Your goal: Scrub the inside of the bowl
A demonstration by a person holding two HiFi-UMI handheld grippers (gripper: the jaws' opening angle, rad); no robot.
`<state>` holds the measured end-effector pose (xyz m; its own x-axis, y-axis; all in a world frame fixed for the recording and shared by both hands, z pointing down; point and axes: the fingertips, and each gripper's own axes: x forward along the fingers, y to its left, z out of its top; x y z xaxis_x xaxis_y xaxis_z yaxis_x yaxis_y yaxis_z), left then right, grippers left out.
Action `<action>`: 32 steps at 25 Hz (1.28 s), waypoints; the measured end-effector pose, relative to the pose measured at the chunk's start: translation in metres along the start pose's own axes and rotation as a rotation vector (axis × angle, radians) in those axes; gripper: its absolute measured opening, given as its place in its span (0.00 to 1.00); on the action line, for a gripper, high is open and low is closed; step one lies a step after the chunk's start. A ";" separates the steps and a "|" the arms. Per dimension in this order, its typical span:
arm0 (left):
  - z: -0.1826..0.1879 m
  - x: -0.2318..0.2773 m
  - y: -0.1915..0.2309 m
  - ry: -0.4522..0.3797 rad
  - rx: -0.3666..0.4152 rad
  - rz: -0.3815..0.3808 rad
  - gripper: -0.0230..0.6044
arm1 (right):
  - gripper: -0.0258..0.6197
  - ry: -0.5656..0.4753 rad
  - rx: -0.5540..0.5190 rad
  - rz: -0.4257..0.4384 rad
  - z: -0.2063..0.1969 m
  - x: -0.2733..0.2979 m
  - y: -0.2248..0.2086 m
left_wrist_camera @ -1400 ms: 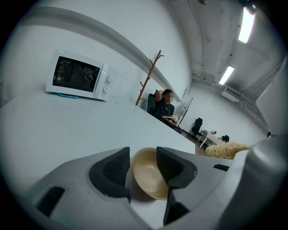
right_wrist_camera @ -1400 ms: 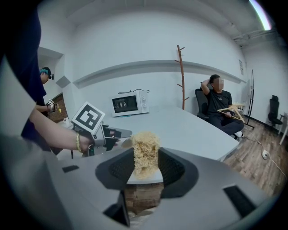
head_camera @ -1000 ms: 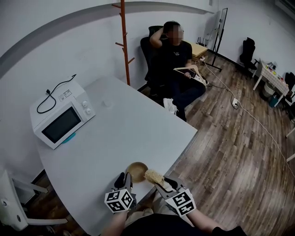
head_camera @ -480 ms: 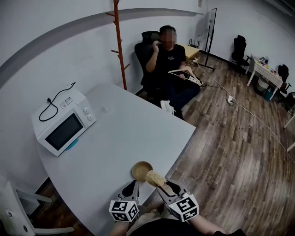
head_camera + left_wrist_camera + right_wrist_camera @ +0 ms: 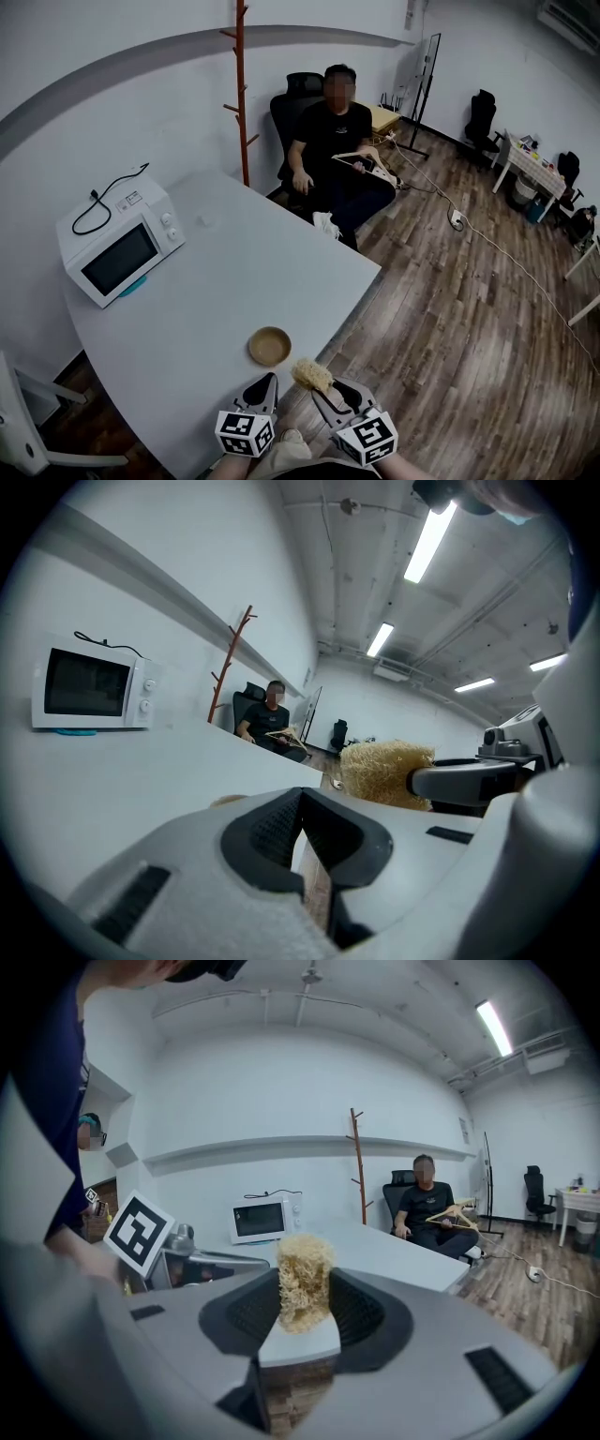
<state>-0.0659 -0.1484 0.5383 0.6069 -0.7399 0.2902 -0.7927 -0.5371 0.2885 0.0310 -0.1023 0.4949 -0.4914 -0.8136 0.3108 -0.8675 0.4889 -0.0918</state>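
Left gripper (image 5: 264, 382) jaws together, empty; right gripper (image 5: 328, 394) clamped on a pale fibrous scrubber (image 5: 312, 375). Small round wooden bowl (image 5: 269, 346) sits unheld just beyond both. Judged between strokes: the scrubber must go forward into it.

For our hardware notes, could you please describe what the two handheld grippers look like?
The left gripper and right gripper match: light grey moulded bodies ending in tongs lined with black ribbed pads. Each carries a white cube printed with black square markers at its rear. No cables show on either.
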 end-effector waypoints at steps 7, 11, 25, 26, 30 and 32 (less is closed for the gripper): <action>-0.018 -0.028 -0.050 -0.009 -0.043 0.034 0.07 | 0.29 0.016 -0.008 0.005 -0.026 -0.059 0.011; -0.032 -0.054 -0.084 0.009 -0.031 0.043 0.07 | 0.29 0.009 -0.032 0.012 -0.032 -0.093 0.024; -0.068 -0.130 -0.147 0.006 -0.019 0.061 0.07 | 0.29 -0.029 -0.033 0.020 -0.062 -0.160 0.061; -0.069 -0.133 -0.147 0.006 -0.014 0.060 0.07 | 0.29 -0.033 -0.030 0.017 -0.063 -0.161 0.063; -0.073 -0.146 -0.149 0.006 -0.001 0.061 0.07 | 0.29 -0.043 -0.037 0.020 -0.062 -0.165 0.074; -0.076 -0.154 -0.149 0.007 -0.001 0.065 0.07 | 0.29 -0.045 -0.044 0.029 -0.062 -0.168 0.081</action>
